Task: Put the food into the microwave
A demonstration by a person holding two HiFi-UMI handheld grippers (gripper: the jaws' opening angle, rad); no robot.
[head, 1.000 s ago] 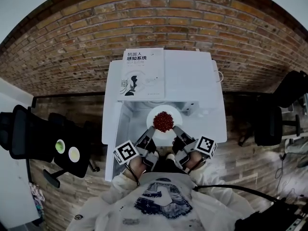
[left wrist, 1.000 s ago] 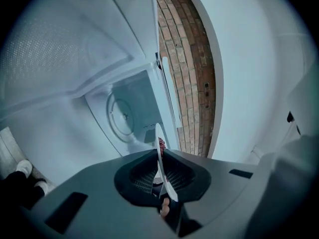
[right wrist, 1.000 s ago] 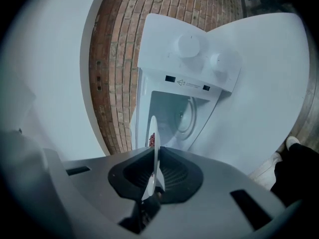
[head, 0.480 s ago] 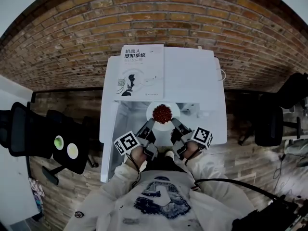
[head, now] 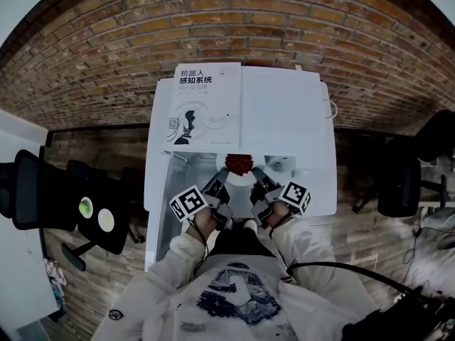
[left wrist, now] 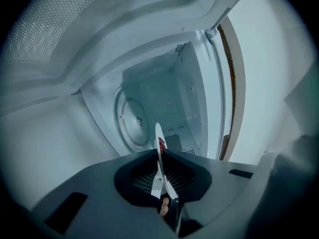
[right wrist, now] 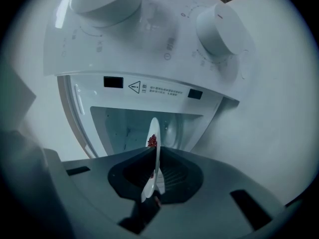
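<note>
A white plate (head: 241, 174) with a heap of red food (head: 239, 163) is held level from both sides at the mouth of the white microwave (head: 284, 112). My left gripper (head: 222, 182) is shut on its left rim, my right gripper (head: 257, 180) on its right rim. The plate's far half is hidden under the microwave's top edge. In the left gripper view the plate (left wrist: 158, 159) shows edge-on between the pads, with the glass turntable (left wrist: 132, 121) beyond it. The right gripper view has the plate (right wrist: 154, 159) edge-on below the control knobs (right wrist: 222, 31).
A book (head: 202, 105) lies on top of the microwave. Its door (head: 158, 190) stands open at the left. A black chair (head: 57, 197) is at the left, another (head: 409, 183) at the right. Behind runs a brick wall (head: 234, 27).
Both grippers have carried the plate forward and lower, toward the microwave's opening; the plate has slid partly under the top edge.
</note>
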